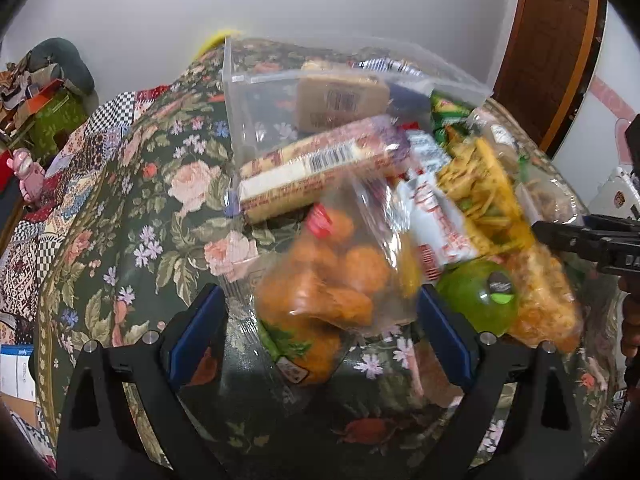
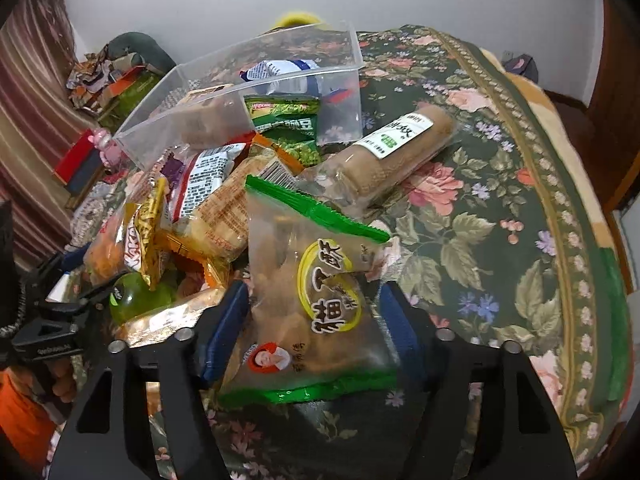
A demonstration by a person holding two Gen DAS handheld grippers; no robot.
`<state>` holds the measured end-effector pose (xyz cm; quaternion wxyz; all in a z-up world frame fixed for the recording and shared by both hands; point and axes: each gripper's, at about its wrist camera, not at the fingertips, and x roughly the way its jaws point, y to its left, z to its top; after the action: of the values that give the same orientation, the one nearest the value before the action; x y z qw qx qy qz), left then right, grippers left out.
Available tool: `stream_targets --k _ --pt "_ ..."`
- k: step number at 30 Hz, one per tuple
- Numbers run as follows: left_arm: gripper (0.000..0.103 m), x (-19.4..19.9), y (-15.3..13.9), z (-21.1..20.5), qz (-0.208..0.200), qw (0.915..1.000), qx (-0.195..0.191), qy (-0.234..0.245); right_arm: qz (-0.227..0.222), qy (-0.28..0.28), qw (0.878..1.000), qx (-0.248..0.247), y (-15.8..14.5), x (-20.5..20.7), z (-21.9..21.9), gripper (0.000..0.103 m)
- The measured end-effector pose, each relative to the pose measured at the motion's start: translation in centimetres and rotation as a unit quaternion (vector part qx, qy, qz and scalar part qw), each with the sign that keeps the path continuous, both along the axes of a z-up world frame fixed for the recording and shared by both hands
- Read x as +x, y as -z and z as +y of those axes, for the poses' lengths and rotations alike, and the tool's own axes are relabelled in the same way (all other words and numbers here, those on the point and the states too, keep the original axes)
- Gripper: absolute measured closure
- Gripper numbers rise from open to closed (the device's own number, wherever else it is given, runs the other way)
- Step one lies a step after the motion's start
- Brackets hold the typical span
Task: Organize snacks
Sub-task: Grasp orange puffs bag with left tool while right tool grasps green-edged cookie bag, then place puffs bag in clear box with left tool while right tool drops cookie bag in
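Two tools are seen at the lower edge of their frames. The left tool (image 1: 320,320) is spread wide around a clear bag of orange snacks (image 1: 320,280); whether the pads touch it cannot be told. The right tool (image 2: 316,320) has its pads pressed against a green-edged packet (image 2: 312,312). A clear bin (image 2: 240,88) holding packets sits upper centre on the floral cloth (image 2: 480,240), a snack pile (image 2: 200,200) just before it.
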<state>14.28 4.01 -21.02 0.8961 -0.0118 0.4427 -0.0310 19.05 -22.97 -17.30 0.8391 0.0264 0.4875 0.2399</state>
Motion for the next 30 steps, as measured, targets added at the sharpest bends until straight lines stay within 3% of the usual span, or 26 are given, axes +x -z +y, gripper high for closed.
stream_targets --k 1,6,8,21,30 --pt "0.009 0.1 0.2 0.1 0.002 1.0000 -0.003 -0.003 -0.004 0.000 1.000 -0.001 0.0 -0.1 0.1 0.046" --pt "0.039 0.2 -0.2 0.8 -0.006 0.9997 -0.018 -0.013 -0.022 0.000 1.000 -0.016 -0.5 -0.9 0.0 0.052" --pt "0.067 0.2 -0.3 1.0 -0.005 0.9996 -0.024 -0.011 -0.023 0.003 1.000 -0.015 -0.6 -1.0 -0.3 0.053" --pt "0.073 -1.9 -4.3 1.5 -0.055 0.9980 -0.029 -0.012 -0.073 0.014 0.997 -0.008 -4.1 -0.9 -1.0 0.054" --pt "0.073 -0.6 -8.3 1.5 -0.092 0.9953 -0.028 -0.010 -0.117 0.011 0.993 -0.003 -7.1 0.5 -0.2 0.054"
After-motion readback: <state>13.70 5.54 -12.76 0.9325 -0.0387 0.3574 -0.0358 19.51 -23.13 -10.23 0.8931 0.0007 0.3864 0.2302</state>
